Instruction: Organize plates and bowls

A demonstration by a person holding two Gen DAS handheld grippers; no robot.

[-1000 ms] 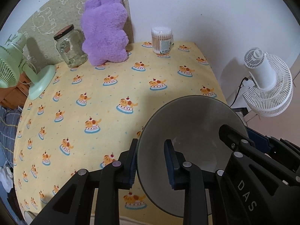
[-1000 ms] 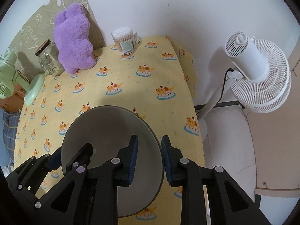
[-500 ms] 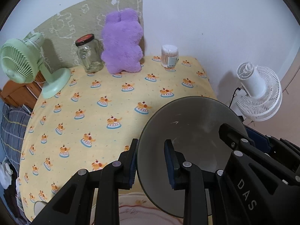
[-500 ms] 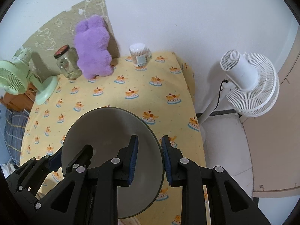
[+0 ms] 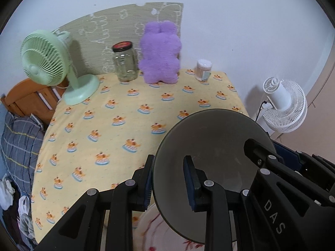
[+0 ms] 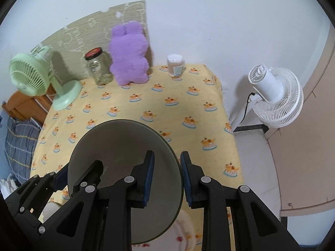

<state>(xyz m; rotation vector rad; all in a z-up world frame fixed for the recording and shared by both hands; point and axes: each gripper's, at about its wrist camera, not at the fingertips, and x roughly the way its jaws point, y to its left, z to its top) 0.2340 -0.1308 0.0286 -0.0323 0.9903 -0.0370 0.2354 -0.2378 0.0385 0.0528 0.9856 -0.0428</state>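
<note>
Now both grippers clamp one grey bowl (image 5: 211,146) and hold it in the air above the front edge of the table (image 5: 146,108). The left gripper (image 5: 169,179) grasps the bowl's left rim, one pad inside and one outside. The right gripper (image 6: 166,177) grasps the opposite rim the same way. Below the bowl, at the front edge, a white plate (image 6: 186,230) with red marks shows blurred. Along the back edge stand a green fan (image 5: 48,62) at the left corner, a jar (image 5: 124,61), a purple plush (image 5: 160,52) and a swab tub (image 5: 203,70). A white fan (image 6: 274,96) stands off the table's right edge.
</note>
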